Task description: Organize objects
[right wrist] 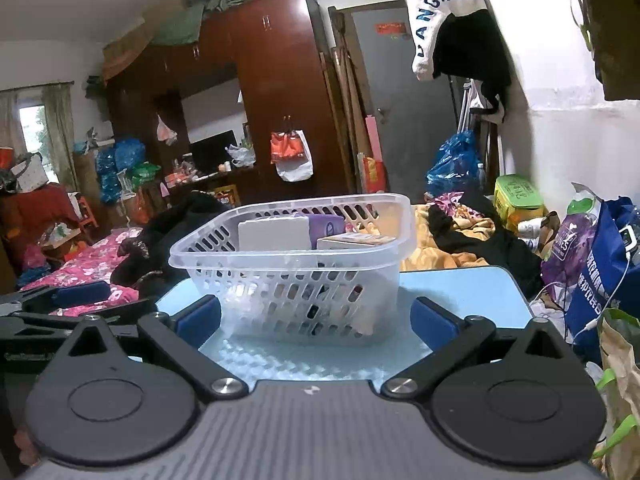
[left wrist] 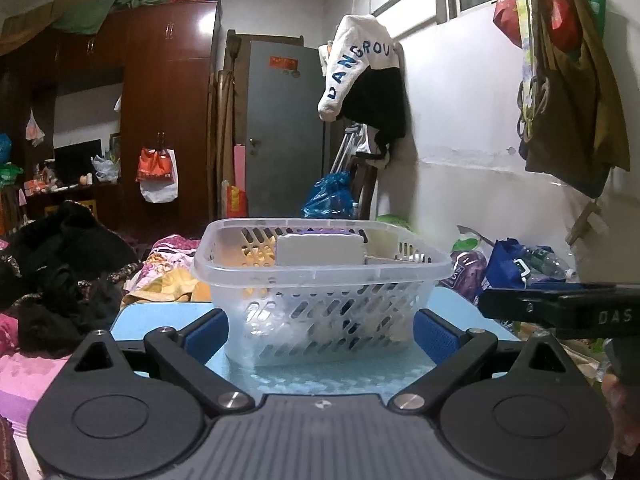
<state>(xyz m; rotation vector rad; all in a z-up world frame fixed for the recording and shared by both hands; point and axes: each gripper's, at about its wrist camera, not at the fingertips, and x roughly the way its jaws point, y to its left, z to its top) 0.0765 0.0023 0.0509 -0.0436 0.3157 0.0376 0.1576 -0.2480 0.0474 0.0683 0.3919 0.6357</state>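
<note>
The basket point(left wrist: 320, 280) stands mid-tabletop point(right wrist: 472, 292), holding a white box point(left wrist: 320, 249), a purple pack point(right wrist: 326, 226) and a carton point(right wrist: 356, 242). Both claws, left point(left wrist: 320, 330) and right point(right wrist: 316, 318), are spread wide before it, pinching nothing. Bags point(right wrist: 600, 264) crowd the tabletop's right edge; bedding point(right wrist: 92, 264) lies left.

1. The white block point(left wrist: 320, 249) in the basket point(left wrist: 320, 270) shows only its top half at the middle of the left wrist view; the frosted rim blurs the rest.
2. A purple pack point(right wrist: 326, 226) behind it is mostly covered in the right wrist view, its print too small to read.
3. The flat box point(right wrist: 354, 241) beside it shows just its upper edge.
4. Low in the basket, dark shapes behind the slots cannot be identified.
5. The other gripper point(left wrist: 560, 310) is cut off by the right edge of the left wrist view, its fingers out of sight.
6. The hanging garment point(right wrist: 444, 12) loses its last letters to folds.
</note>
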